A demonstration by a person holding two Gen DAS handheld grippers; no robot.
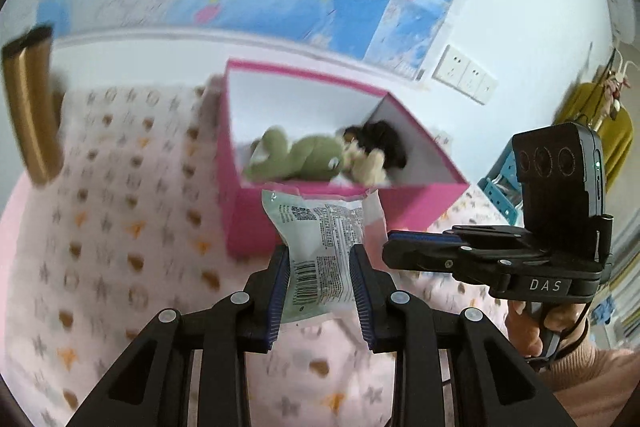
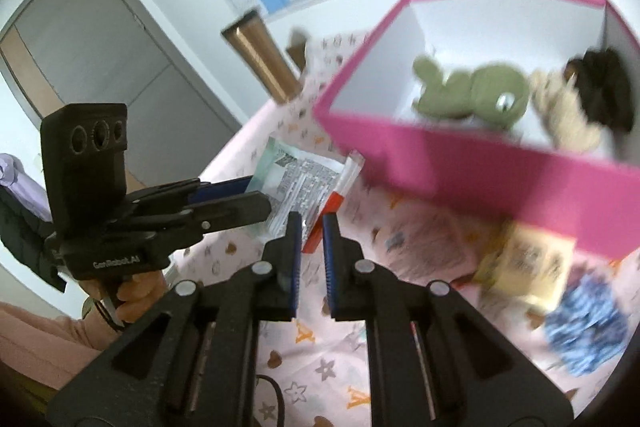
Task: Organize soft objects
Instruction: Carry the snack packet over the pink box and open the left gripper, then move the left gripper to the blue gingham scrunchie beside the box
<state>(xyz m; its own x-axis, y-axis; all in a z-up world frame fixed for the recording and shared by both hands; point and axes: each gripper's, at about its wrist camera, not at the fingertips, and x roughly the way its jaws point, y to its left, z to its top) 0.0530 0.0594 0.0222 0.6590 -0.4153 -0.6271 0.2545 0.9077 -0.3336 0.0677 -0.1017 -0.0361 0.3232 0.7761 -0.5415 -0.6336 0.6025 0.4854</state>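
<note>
My left gripper (image 1: 320, 255) is shut on a pale green printed packet (image 1: 320, 251) and holds it above the pink patterned sheet (image 1: 120, 227). In the right wrist view the same left gripper (image 2: 256, 193) and packet (image 2: 296, 171) show at centre left. My right gripper (image 2: 311, 221) is shut on the edge of a red and white packet (image 2: 338, 191); it appears in the left wrist view as the right gripper (image 1: 386, 245) beside the green packet. Just beyond both stands a pink box (image 1: 420, 203) (image 2: 480, 179) with a green plush frog (image 1: 304, 159) (image 2: 476, 95) and a brown-and-black plush dog (image 1: 376, 147) (image 2: 580, 103) inside.
A gold cylinder (image 1: 30, 99) (image 2: 264, 63) stands at the sheet's far edge. A yellow packet (image 2: 528, 263) and a blue patterned item (image 2: 584, 327) lie in front of the box at right. A map covers the wall; wall sockets (image 1: 466, 73) and a grey door (image 2: 100, 47) are behind.
</note>
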